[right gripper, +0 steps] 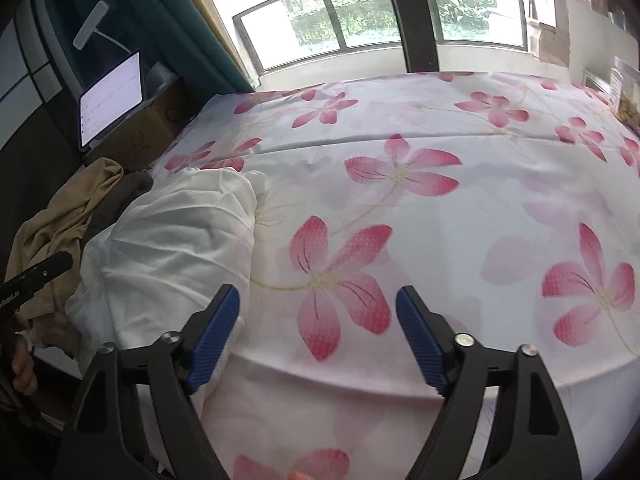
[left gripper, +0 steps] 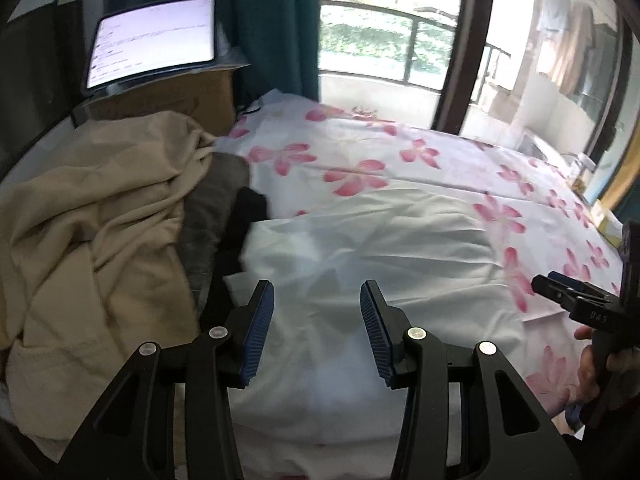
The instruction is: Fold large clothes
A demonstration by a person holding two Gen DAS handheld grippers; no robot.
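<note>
Shirt [left gripper: 360, 248] is lying bunched just ahead of the left gripper [left gripper: 317, 334], whose jaws are gaping empty to take an edge, while the right gripper [right gripper: 318, 340], shirt [right gripper: 172, 248] to its left, is hovering apart over the sheet [right gripper: 460, 208].

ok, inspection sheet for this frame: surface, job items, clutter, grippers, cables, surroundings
Surface: bed under a white sheet with pink flower print, mostly flat.
Job's things: white thin-fabric garment lying crumpled on the sheet's left side, unfolded.
Clutter: beige crumpled cloth pile, grey cloth and black cloth beside it.
Grippers: left gripper open above the white garment; right gripper open over the sheet, holding nothing.
Cables: dark cord on the brown cardboard box.
Surroundings: lit tablet screen on the box, teal curtain, balcony window.
</note>
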